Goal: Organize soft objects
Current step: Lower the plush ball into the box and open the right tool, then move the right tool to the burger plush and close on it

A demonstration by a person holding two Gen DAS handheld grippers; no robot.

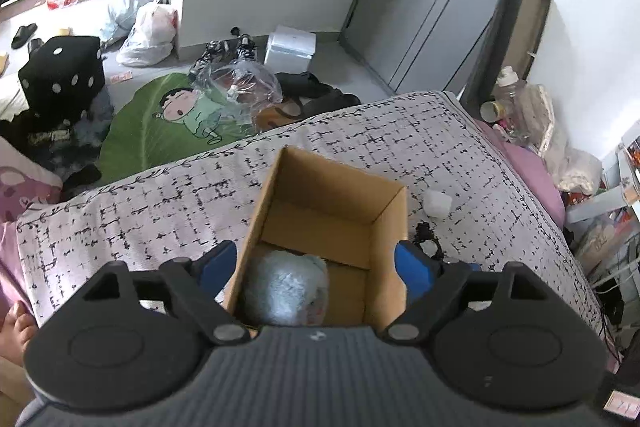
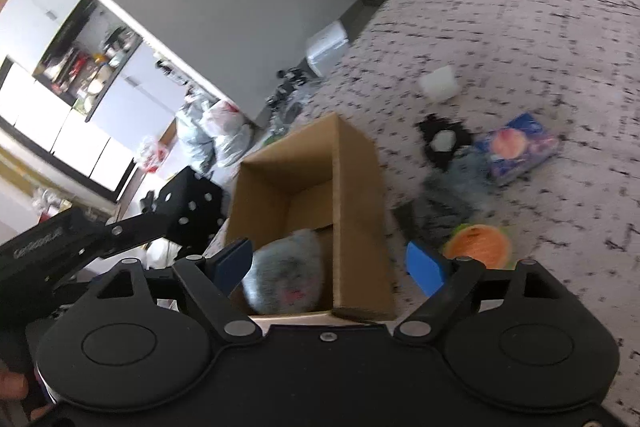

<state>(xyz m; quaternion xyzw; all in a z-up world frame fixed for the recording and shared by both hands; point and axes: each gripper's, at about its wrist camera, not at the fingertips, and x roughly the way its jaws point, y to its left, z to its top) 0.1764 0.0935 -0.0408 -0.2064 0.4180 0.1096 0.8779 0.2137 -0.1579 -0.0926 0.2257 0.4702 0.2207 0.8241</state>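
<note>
One grey plush toy (image 1: 286, 287) inside cardboard box (image 1: 390, 219).

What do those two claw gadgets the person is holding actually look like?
The left gripper has a grey ribbed body, black linkage arms with silver pivot screws, round black side discs and blue finger pads. The right gripper has the same build with a black body and blue finger pads. No cables show.

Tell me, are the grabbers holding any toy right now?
No, nothing is held. The left gripper and right gripper both have jaws spread wide above the cardboard box. The grey fluffy toy lies loose inside it.
</note>
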